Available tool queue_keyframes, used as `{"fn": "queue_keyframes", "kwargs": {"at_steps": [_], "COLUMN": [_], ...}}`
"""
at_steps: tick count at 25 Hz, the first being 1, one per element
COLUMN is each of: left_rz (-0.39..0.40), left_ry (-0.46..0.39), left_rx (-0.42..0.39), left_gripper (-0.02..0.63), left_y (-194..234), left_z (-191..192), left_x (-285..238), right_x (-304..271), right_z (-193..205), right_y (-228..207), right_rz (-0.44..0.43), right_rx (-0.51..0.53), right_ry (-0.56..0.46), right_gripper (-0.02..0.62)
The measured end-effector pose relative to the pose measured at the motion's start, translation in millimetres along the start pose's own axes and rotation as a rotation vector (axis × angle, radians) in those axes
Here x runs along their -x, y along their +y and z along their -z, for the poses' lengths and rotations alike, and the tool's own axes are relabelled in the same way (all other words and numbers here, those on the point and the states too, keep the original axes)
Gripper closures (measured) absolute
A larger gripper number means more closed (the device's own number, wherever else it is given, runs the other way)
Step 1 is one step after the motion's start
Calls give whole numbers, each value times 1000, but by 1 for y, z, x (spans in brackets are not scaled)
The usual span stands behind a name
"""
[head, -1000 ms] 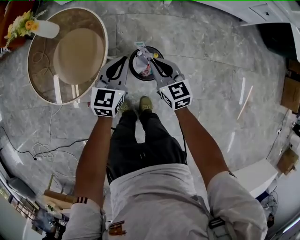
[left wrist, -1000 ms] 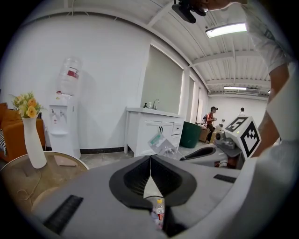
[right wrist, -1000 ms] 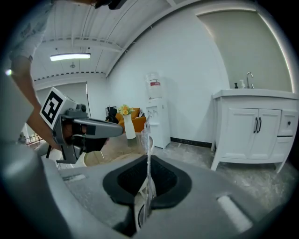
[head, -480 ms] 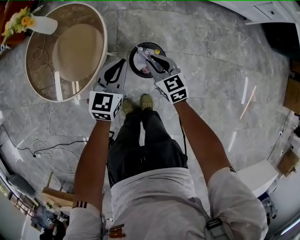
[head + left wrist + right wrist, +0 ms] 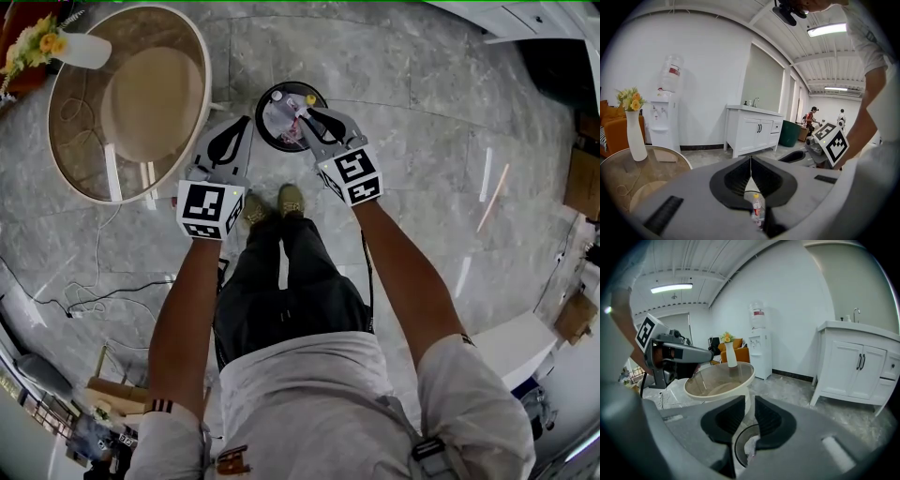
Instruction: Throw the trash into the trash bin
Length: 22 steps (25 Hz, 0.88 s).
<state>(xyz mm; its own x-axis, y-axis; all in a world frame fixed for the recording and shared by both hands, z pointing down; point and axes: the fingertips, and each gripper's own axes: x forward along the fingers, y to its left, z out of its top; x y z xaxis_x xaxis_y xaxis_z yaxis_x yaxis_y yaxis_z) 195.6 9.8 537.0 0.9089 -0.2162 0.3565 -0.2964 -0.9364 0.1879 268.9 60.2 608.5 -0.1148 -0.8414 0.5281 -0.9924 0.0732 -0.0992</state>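
The right gripper [image 5: 302,118] hangs over the round black trash bin [image 5: 261,123]. Its jaws have just been opening, stand parted and grip nothing. Crumpled white trash [image 5: 752,446] and a clear plastic bottle with a yellow cap [image 5: 757,209] lie inside the bin. The left gripper [image 5: 245,122], just beside the bin's rim, is clenched and empty.

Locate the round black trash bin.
Head view, top centre: the trash bin stands on the grey marble floor, just right of the round glass table, ahead of the person's shoes.
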Motion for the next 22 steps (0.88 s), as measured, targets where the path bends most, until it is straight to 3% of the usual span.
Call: {"fn": "queue_keyframes", "kwargs": {"at_steps": [4, 11, 16, 22], "left_rz": [15, 34, 20, -4], "left_ry": [-4, -49, -150, -291], "left_rx": [5, 0, 6, -12], "left_gripper": [604, 604, 604, 604], "left_y": [-7, -13, -13, -5], "left_z": [-3, -30, -88, -174], "left_x": [1, 3, 35, 94], "right_x": [8, 23, 55, 87], "right_z": [-17, -69, -144, -244], "right_y": [1, 11, 48, 98], "right_rz": [3, -13, -94, -165], "right_rx": [16, -9, -30, 37], "right_ry": [-30, -142, -277, -416], "right_gripper": [594, 594, 594, 595]}}
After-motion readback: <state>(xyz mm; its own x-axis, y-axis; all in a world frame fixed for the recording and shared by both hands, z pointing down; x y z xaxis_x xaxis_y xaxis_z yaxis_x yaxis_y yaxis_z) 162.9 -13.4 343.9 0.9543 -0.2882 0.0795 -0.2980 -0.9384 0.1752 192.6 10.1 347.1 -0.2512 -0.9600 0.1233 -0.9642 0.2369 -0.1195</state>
